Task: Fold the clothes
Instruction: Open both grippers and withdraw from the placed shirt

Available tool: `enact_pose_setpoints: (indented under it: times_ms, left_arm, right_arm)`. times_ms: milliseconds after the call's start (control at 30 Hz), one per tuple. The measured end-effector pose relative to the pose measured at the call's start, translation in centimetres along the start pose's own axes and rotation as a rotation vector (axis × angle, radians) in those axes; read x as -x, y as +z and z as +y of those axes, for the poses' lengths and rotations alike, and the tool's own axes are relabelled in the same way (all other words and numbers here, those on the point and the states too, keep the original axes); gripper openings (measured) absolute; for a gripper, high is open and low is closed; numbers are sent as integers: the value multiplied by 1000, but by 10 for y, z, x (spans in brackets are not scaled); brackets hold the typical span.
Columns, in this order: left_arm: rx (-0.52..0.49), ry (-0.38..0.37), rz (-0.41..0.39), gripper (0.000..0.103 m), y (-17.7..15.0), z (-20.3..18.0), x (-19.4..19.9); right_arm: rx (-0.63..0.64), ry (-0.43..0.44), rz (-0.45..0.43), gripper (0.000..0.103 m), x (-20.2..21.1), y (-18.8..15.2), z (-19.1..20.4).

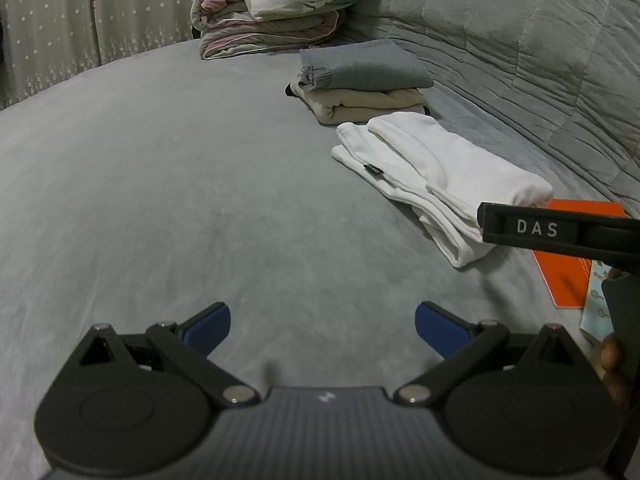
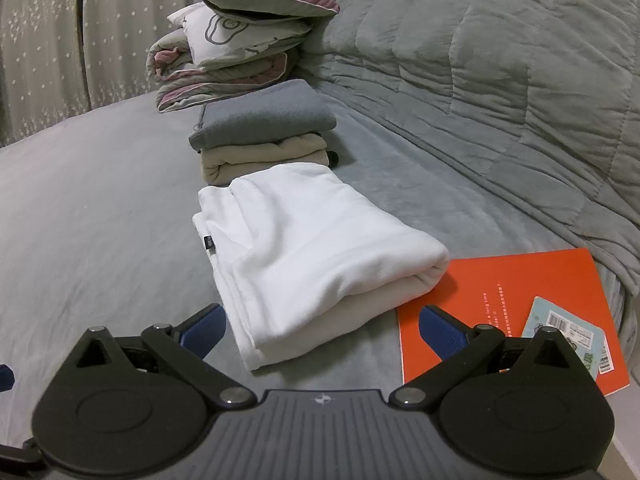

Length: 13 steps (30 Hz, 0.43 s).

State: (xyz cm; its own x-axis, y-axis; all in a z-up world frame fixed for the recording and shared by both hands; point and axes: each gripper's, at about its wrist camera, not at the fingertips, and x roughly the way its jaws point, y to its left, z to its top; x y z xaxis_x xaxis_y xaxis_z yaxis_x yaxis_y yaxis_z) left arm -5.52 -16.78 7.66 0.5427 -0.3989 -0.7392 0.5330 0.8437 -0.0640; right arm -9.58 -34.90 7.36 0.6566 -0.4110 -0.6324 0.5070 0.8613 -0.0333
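The folding looked close to finished, judging from how the garments lay. A white garment point(image 2: 316, 248) rested on the grey bedspread point(image 2: 100, 208) already doubled into a thick, roughly rectangular bundle, its rounded fold toward the orange notebook point(image 2: 512, 288) and its layered open edges toward the bare side of the bed. A small dark label showed on its near left edge. Its near corner trailed a little looser than the rest, so a last tidying tuck may have been left, or simply lifting it onto the stack. Just beyond it sat that stack: a grey folded piece point(image 2: 264, 120) on top of a beige folded piece point(image 2: 264, 156), both neat. No unfolded clothing was visible in either view, though the bed beyond the frames could not be checked.

The right gripper point(image 2: 322, 330) hovered just short of the white bundle's near end, its blue pads spread wide and holding nothing. The left gripper point(image 1: 322, 326) hung over bare bedspread, well apart from the white garment, equally wide open and empty. Behind the stack lay folded quilts and pillows point(image 2: 240, 44), and a small printed card point(image 2: 576, 332) sat on the notebook
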Motion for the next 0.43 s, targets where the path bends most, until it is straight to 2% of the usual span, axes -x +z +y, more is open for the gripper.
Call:
enact_pose_setpoints:
  times_ms: [167, 433]
  left_arm:
    - [9, -20, 15, 103, 0, 1, -1]
    - [-9, -6, 20, 103, -2, -2, -2]
  right_arm:
    - [2, 1, 2, 103, 0, 0, 0]
    - [19, -4, 8, 103, -2, -1, 3]
